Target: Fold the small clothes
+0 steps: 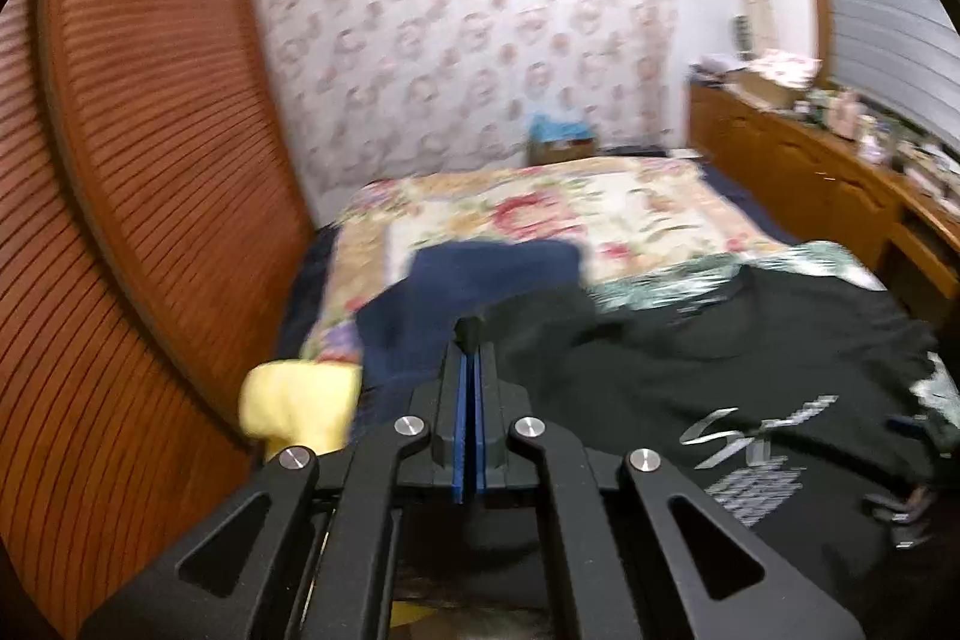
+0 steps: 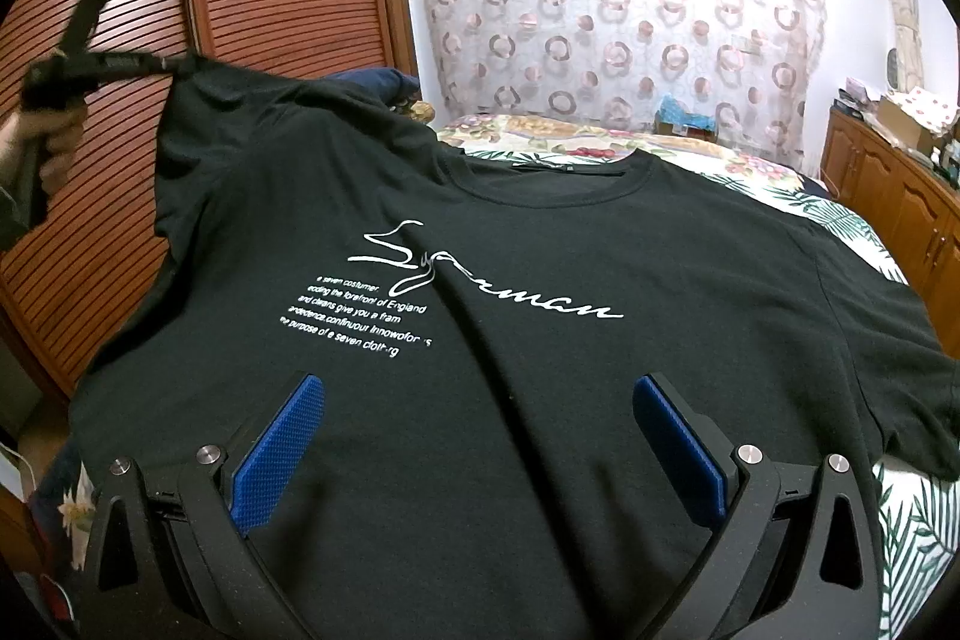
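Left gripper (image 1: 470, 340): matte black, two flat fingers lined with thin blue pads.
Left linkage: four black bars with triangular cut-outs, each topped by a round silver screw.
Right gripper (image 2: 480, 412): the same black frame, with a silver screw at each of four pivots.
Right pads (image 2: 279, 451): bright blue, finely dimpled, long with rounded tips.
Handle: seen from the right wrist camera, the left tool was a black bar-shaped body.
Hand (image 2: 45, 142): blurred; whether it wore a glove could not be told.
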`<state>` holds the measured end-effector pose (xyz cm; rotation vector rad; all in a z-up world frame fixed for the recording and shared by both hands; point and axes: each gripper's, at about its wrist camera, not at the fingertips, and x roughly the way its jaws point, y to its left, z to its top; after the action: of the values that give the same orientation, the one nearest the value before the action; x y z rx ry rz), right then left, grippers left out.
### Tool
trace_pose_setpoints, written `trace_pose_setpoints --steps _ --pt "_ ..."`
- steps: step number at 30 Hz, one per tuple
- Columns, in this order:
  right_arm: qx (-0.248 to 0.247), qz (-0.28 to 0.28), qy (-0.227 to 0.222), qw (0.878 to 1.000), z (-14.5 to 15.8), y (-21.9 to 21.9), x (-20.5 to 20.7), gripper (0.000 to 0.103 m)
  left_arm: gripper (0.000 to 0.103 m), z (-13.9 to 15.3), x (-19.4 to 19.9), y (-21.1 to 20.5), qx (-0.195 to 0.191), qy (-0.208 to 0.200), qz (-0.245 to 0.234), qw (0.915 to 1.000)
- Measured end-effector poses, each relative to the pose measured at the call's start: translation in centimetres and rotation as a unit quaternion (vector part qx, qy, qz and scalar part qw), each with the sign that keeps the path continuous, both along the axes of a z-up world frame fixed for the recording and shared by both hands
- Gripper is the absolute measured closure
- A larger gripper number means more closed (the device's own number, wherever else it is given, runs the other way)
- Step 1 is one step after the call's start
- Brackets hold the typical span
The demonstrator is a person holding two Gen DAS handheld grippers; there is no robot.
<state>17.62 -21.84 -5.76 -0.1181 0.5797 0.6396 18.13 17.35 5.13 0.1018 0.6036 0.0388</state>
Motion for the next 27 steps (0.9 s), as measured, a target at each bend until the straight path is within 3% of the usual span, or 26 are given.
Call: trace_pose_setpoints --steps 7,10,11,13,16,17,20,27 --pt "0.002 0.0 0.001 1.0 0.1 0.0 -0.1 0.0 0.097 1.6 -1.6 -9.0 0.025 -0.011 -0.099 0.9947" --pt "0.003 0.0 0.002 1.0 0.1 -0.1 -0.1 0.0 0.064 1.6 -2.1 -9.9 0.023 -0.012 -0.12 0.9925" --pt "0.004 0.0 0.002 1.0 0.1 -0.1 -0.1 0.0 0.058 1.3 -2.2 -10.0 0.025 -0.013 -0.124 0.9919" --pt "0.004 0.0 0.003 1.0 0.1 -0.2 -0.1 0.0 0.057 0.9 -2.6 -10.6 0.033 -0.01 -0.128 0.9912" --pt "0.006 -0.001 0.003 1.0 0.1 -0.2 -0.1 0.0 0.051 -0.4 -2.8 -10.1 0.029 0.01 -0.123 0.9919" --pt "0.007 -0.001 0.003 1.0 0.1 -0.3 -0.1 0.0 0.039 -1.2 -3.2 -9.9 0.025 0.014 -0.121 0.9923" --pt "0.011 0.0 0.004 1.0 0.0 -0.3 0.0 0.0 0.026 -3.5 -3.9 -9.0 0.01 0.028 -0.117 0.9927" --pt "0.014 0.006 0.009 1.0 -0.1 -0.2 0.2 0.0 0.025 -9.5 -6.0 -7.8 -0.017 0.06 -0.088 0.9942"
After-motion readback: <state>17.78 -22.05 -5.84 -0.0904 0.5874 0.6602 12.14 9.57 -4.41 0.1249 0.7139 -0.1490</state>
